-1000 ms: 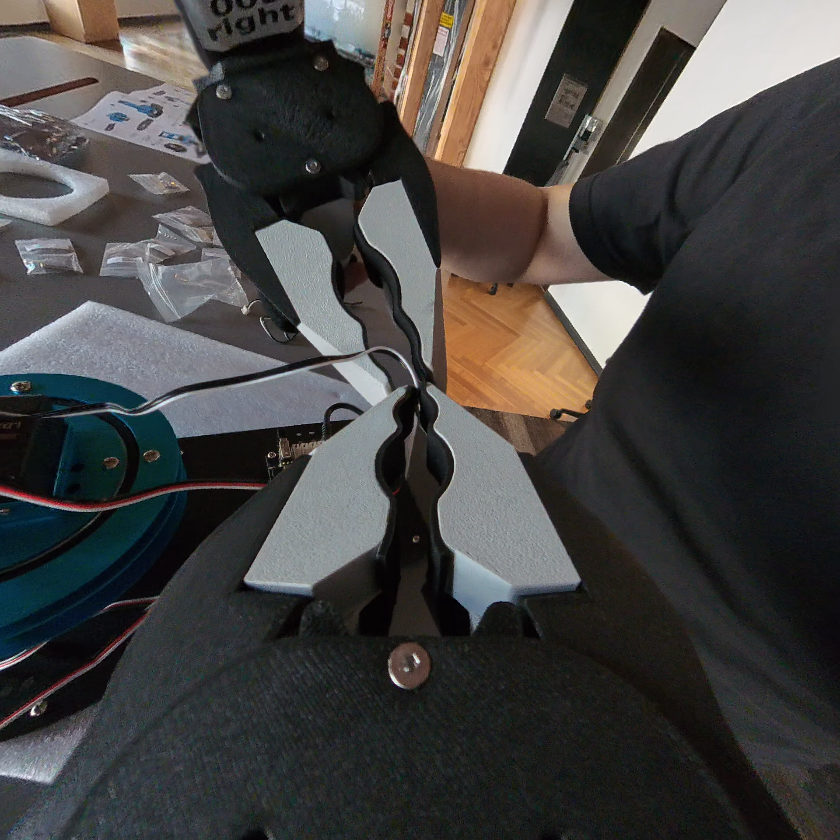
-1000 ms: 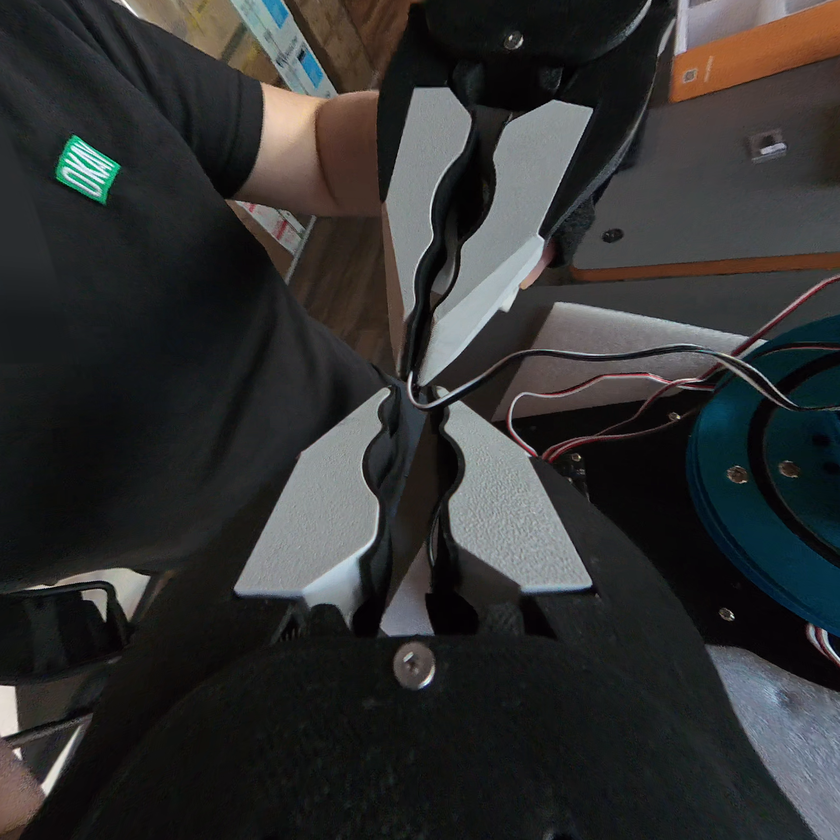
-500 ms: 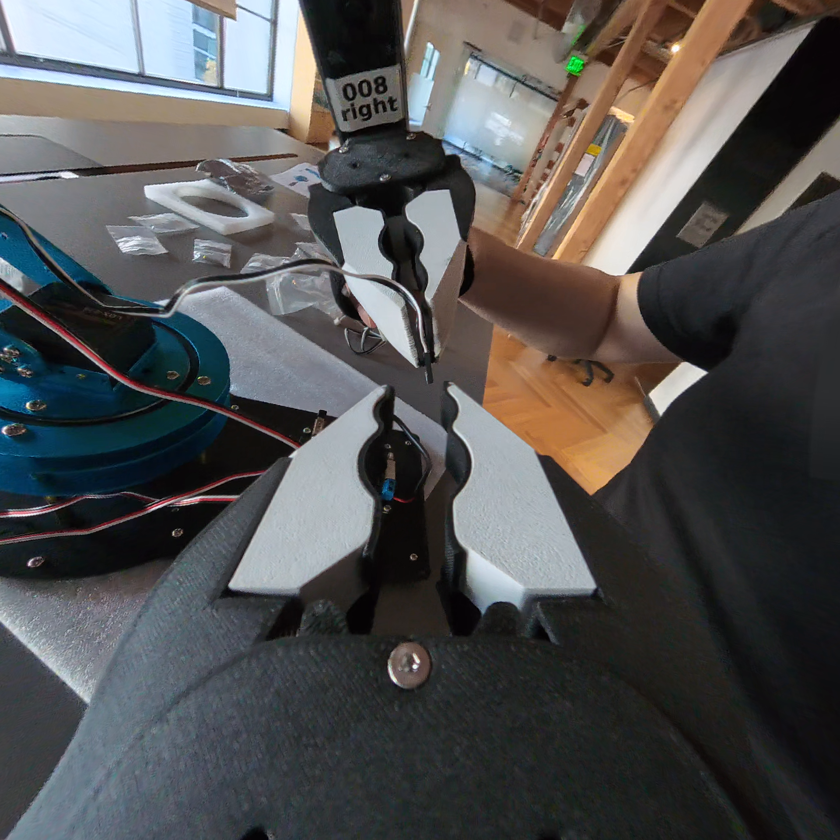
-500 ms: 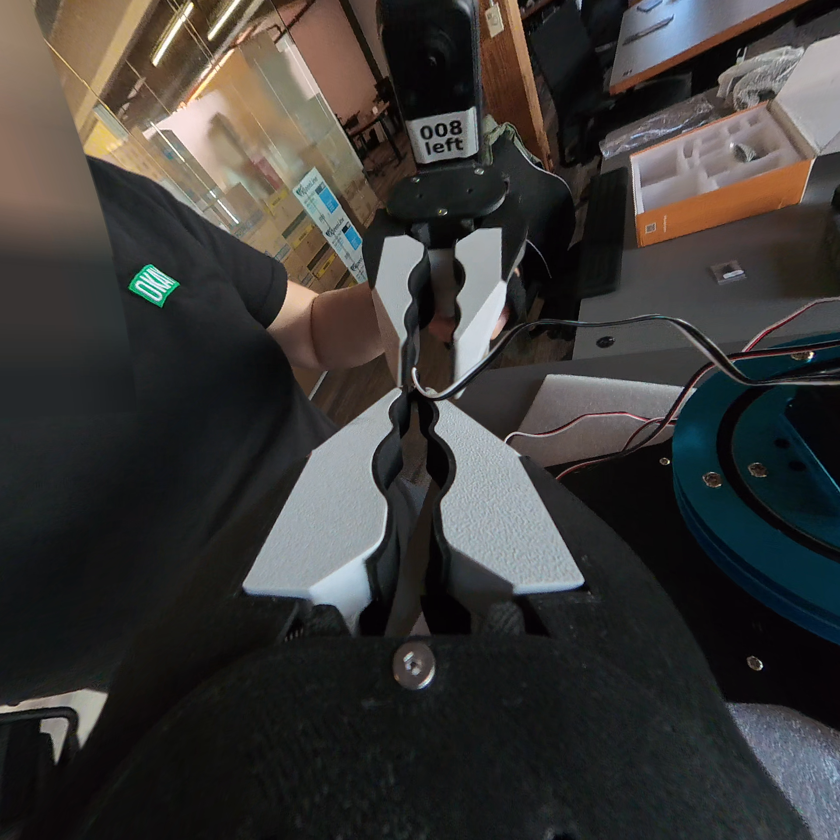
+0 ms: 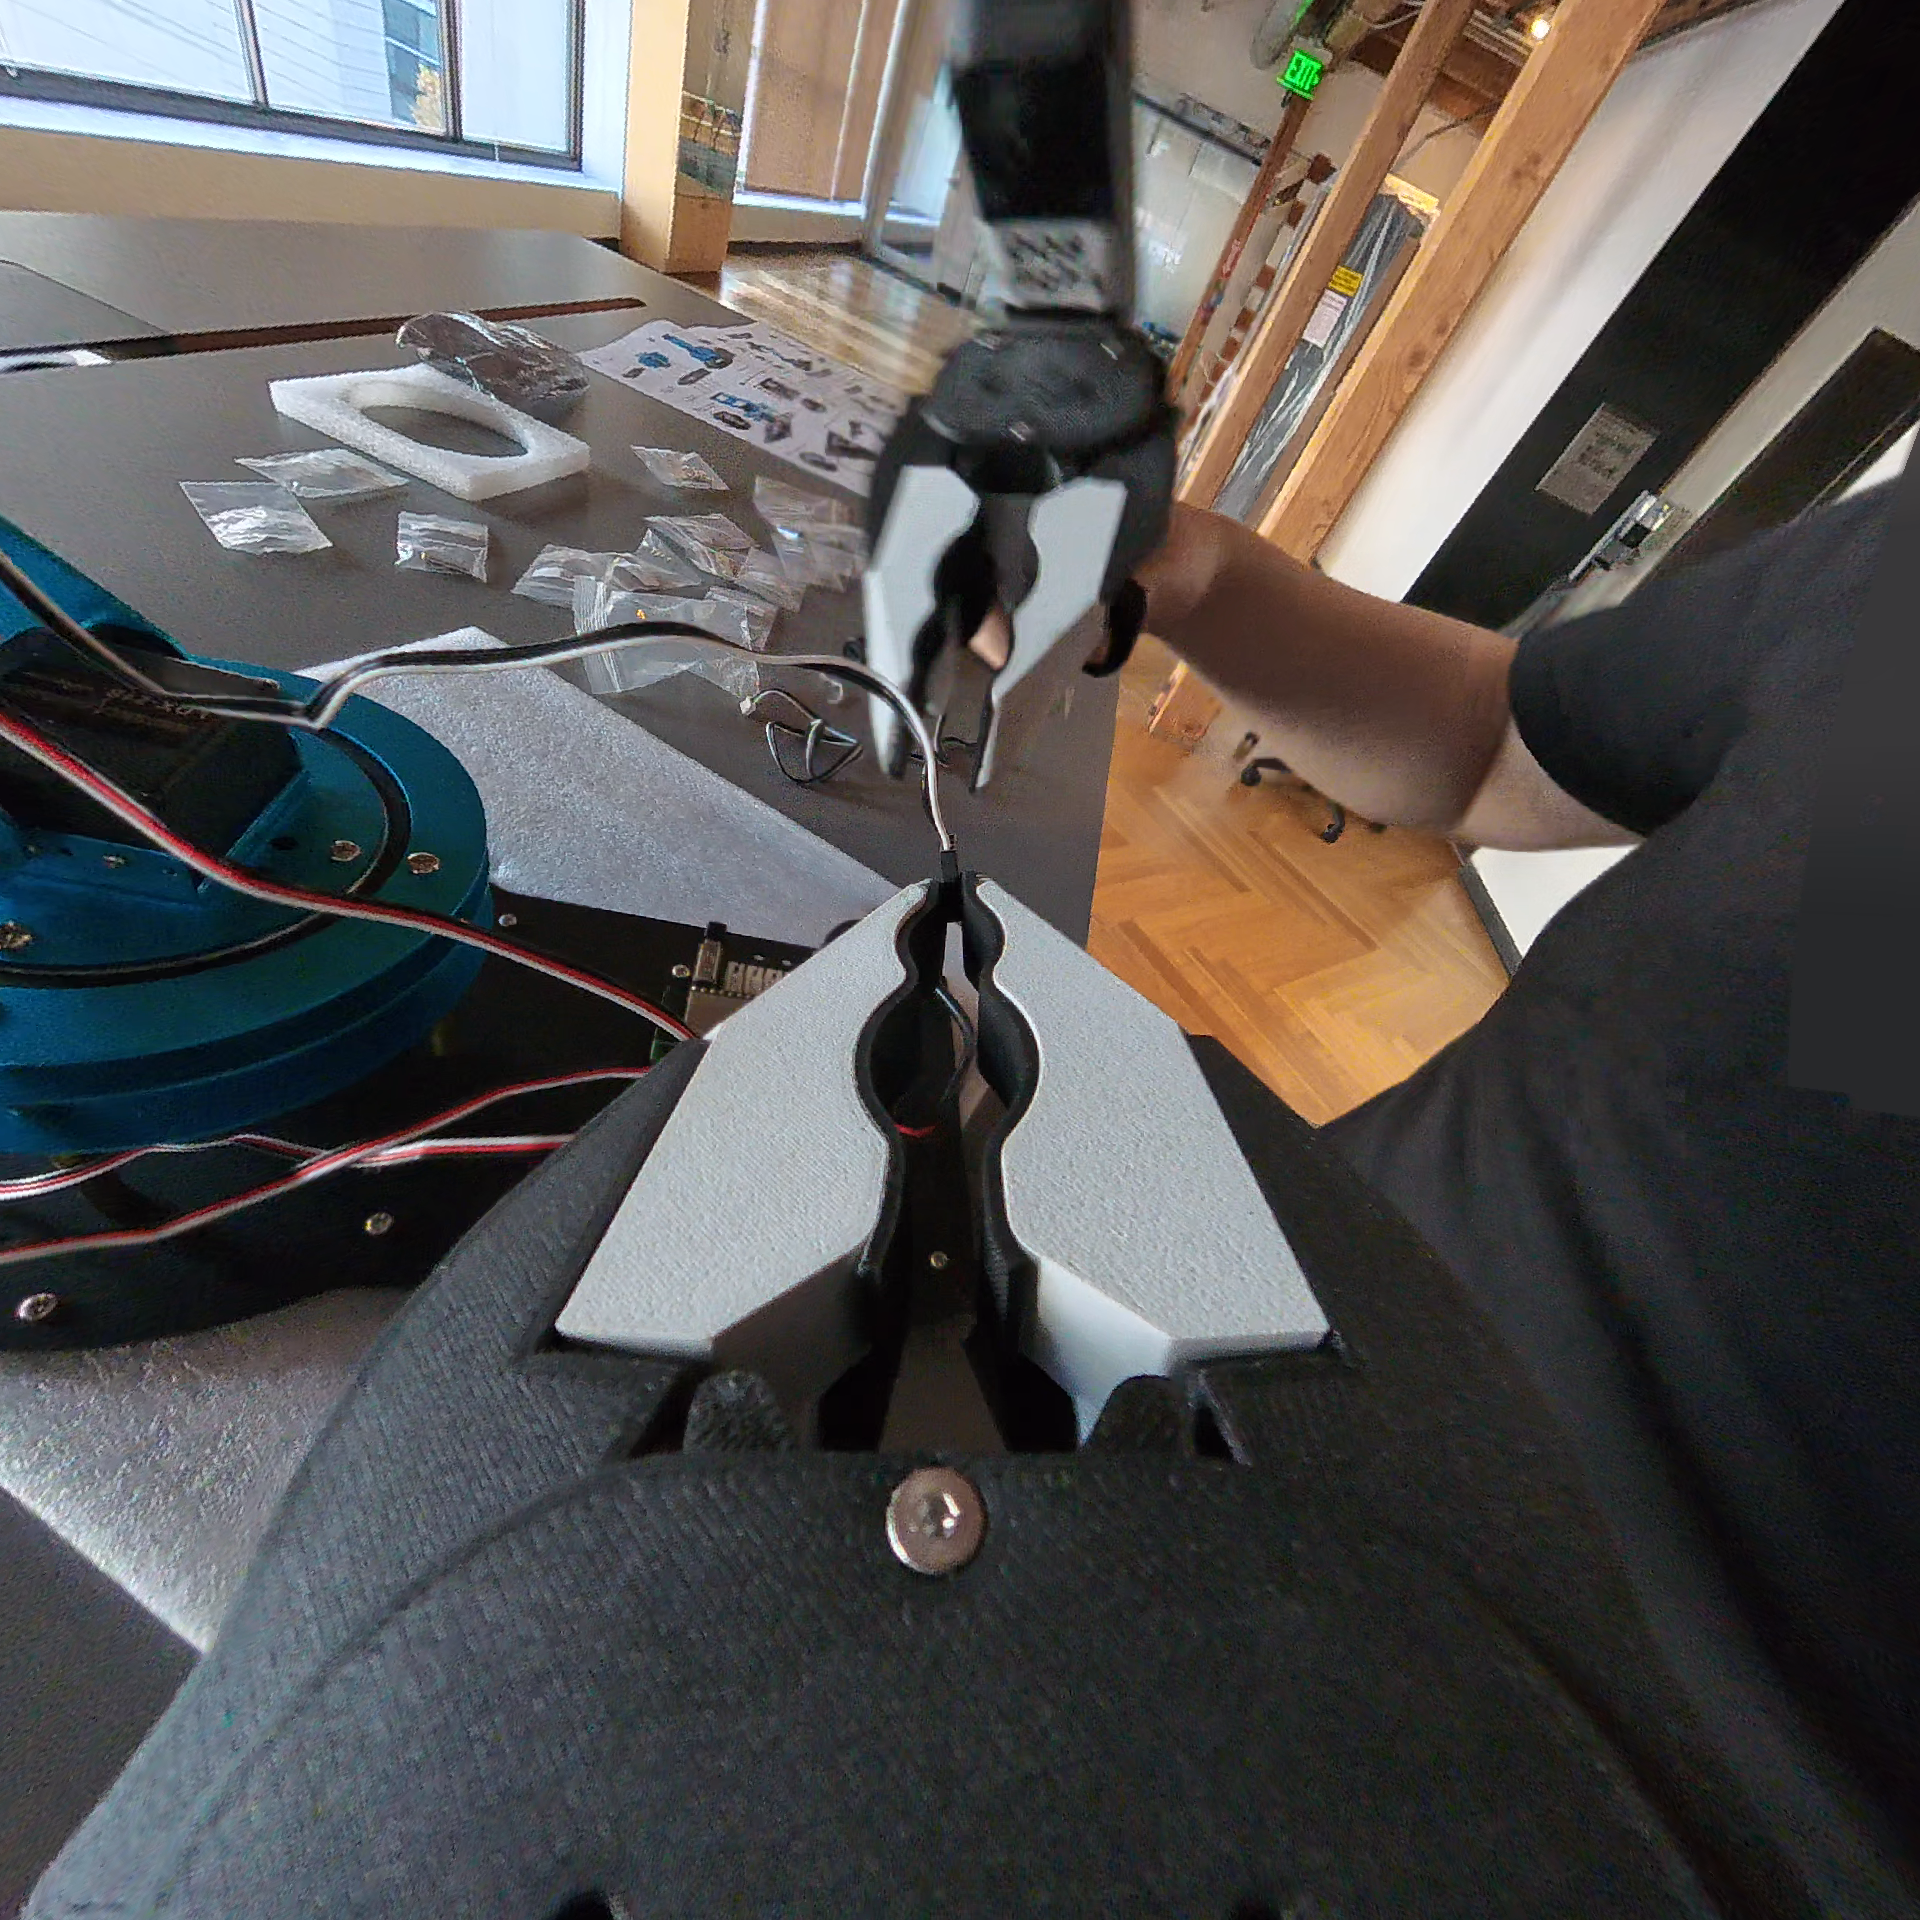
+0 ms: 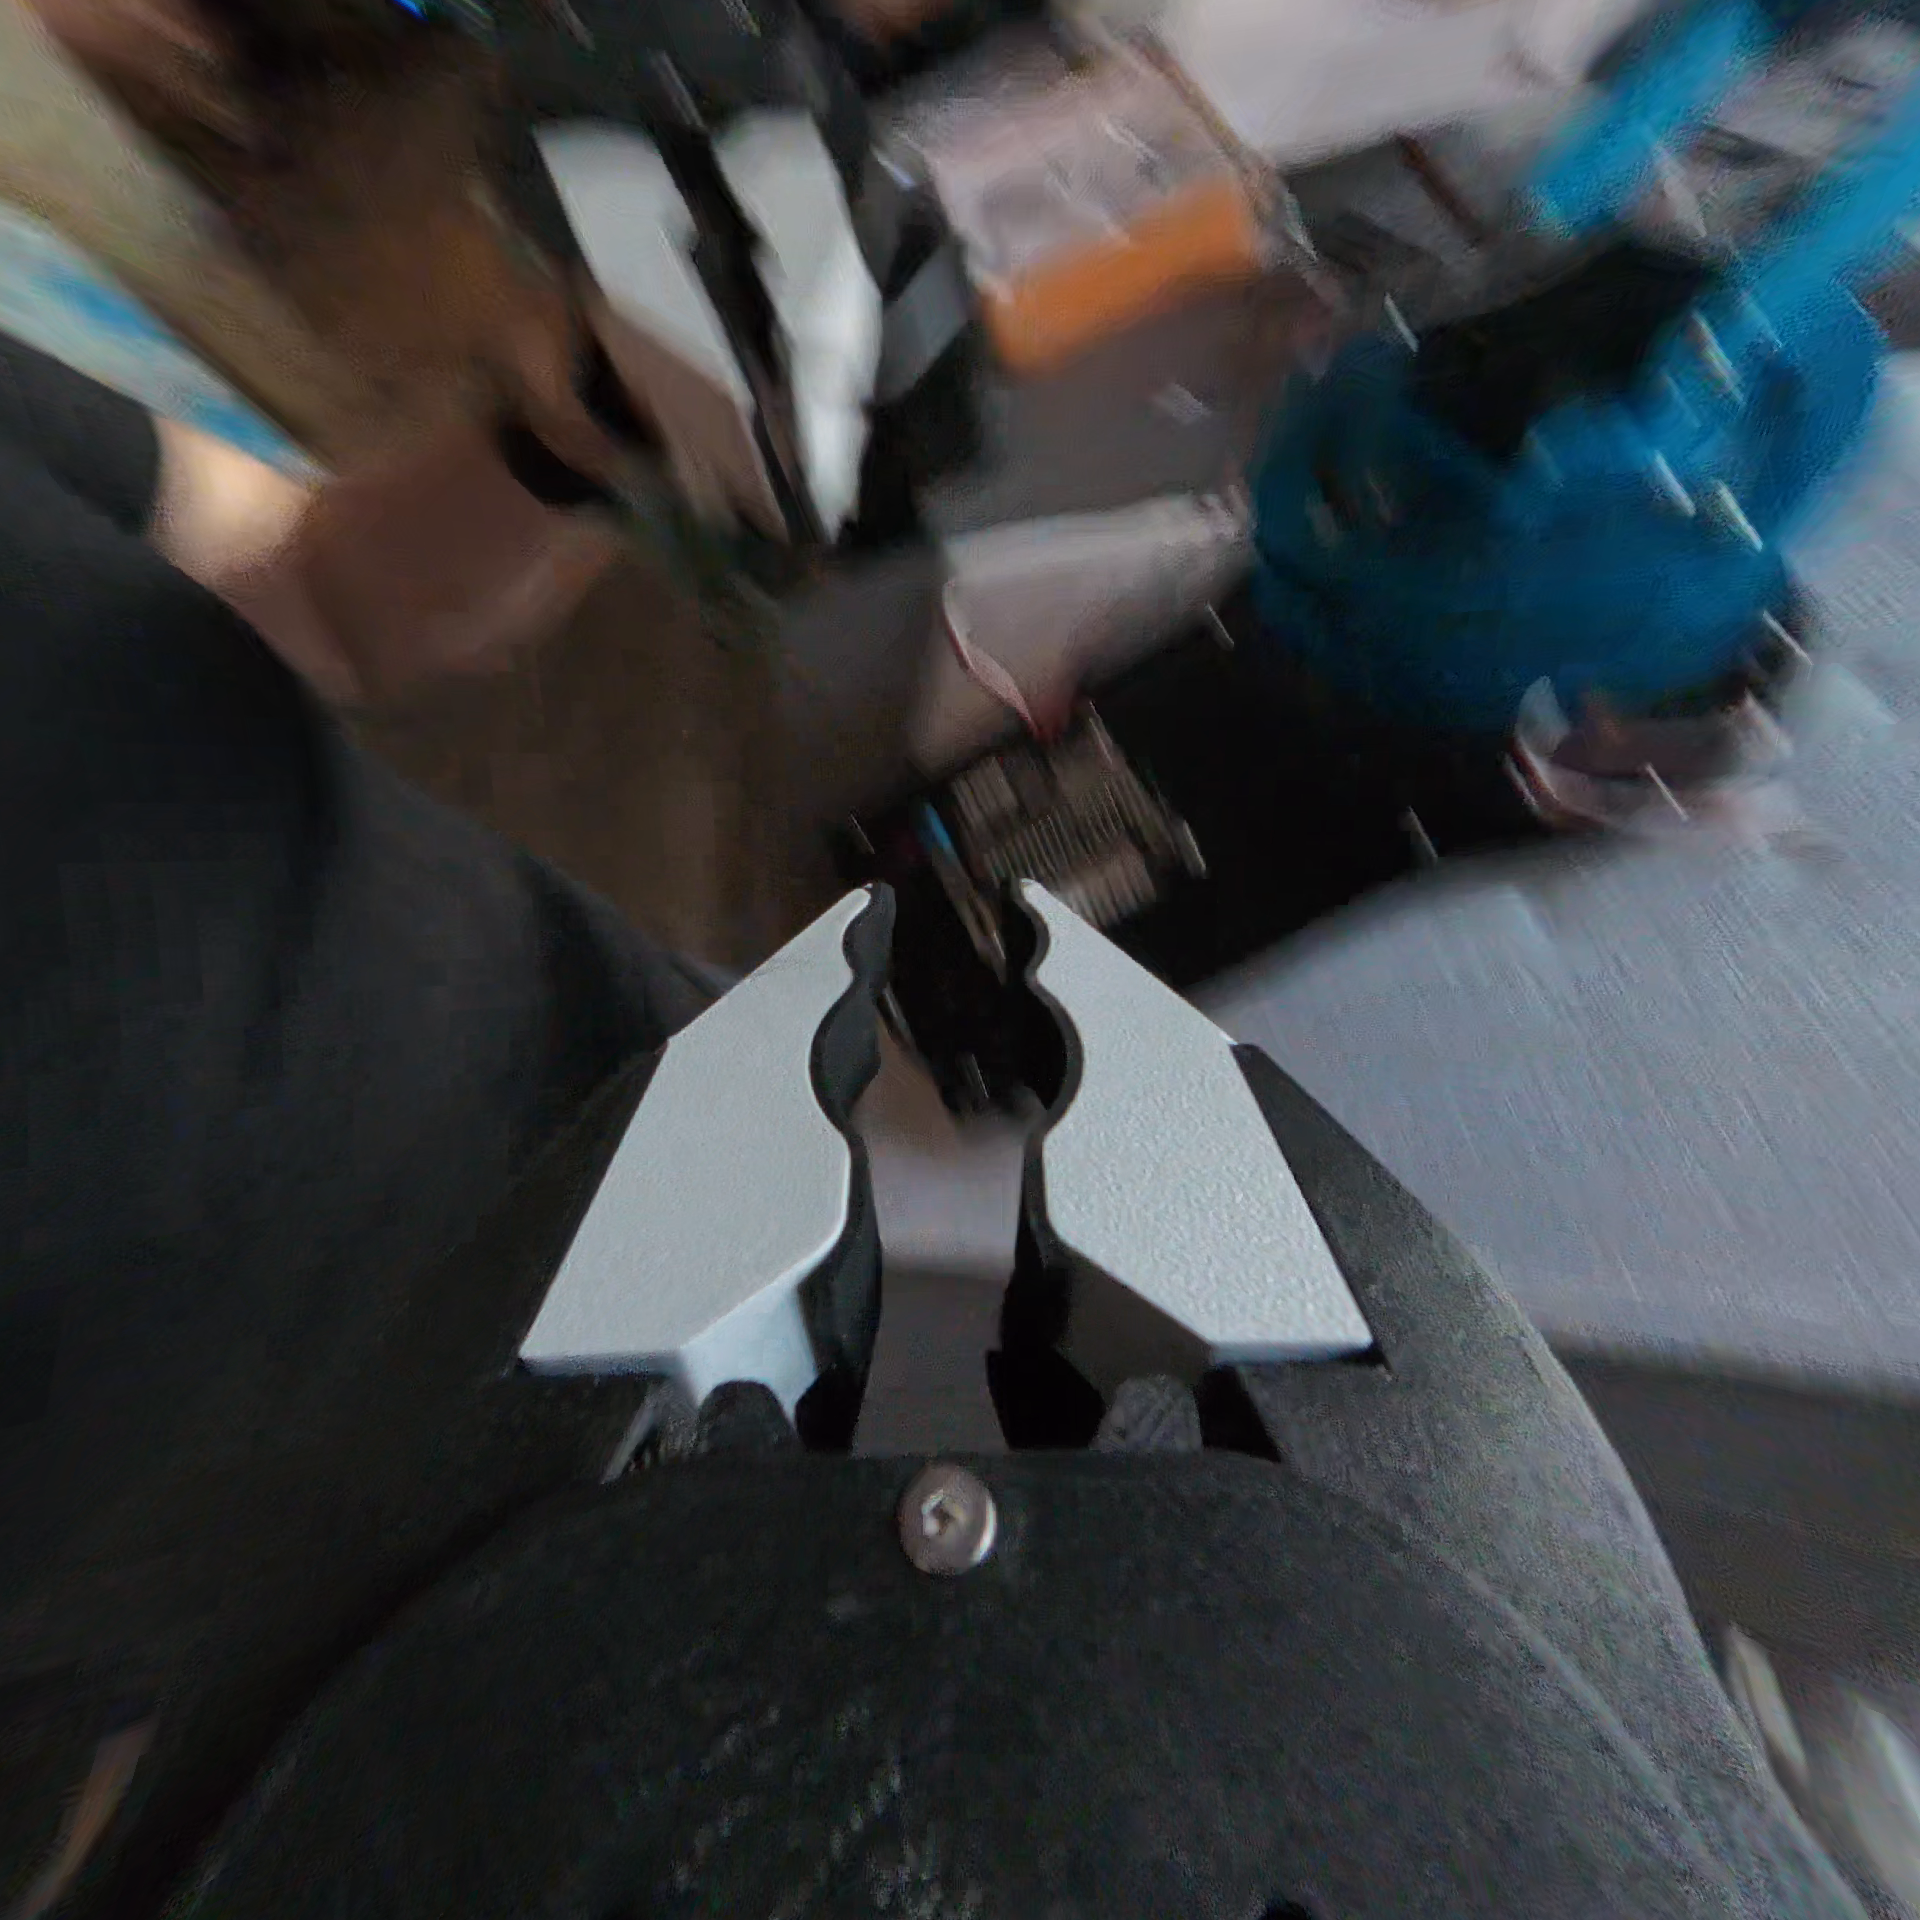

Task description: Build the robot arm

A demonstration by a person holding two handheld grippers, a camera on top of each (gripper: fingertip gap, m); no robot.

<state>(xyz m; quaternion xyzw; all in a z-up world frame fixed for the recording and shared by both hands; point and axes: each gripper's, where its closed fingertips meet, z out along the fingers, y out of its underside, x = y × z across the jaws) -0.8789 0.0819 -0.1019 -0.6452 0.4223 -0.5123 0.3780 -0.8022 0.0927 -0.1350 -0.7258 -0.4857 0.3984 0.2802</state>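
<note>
In the left wrist view my left gripper [image 5: 951,891] is shut on the small black connector [image 5: 945,864] at the end of a black-and-white wire [image 5: 623,649]. The wire arcs left to a blue round base [image 5: 208,935], which stands on a black board [image 5: 582,966]. My right gripper [image 5: 935,769] hangs just beyond, blurred, its fingers apart on either side of the wire and not pressing it. In the right wrist view, blurred by motion, my right gripper [image 6: 951,899] is open and empty above a circuit board with pin rows [image 6: 1049,821]. The blue base [image 6: 1507,540] is at the upper right.
A white foam sheet [image 5: 623,769] lies under the board. Behind it are several small plastic bags [image 5: 644,582], a white foam ring [image 5: 426,426], a printed sheet [image 5: 748,395] and a loose wire loop [image 5: 805,743]. A person's arm [image 5: 1330,686] reaches in from the right. An orange box [image 6: 1122,270] is behind. My right fingertips sit around 9 centimeters from my left ones.
Half a second ago my right gripper was shut on the wire and my left was open. Now my left has shut on the connector, and my right has opened and is moving fast.
</note>
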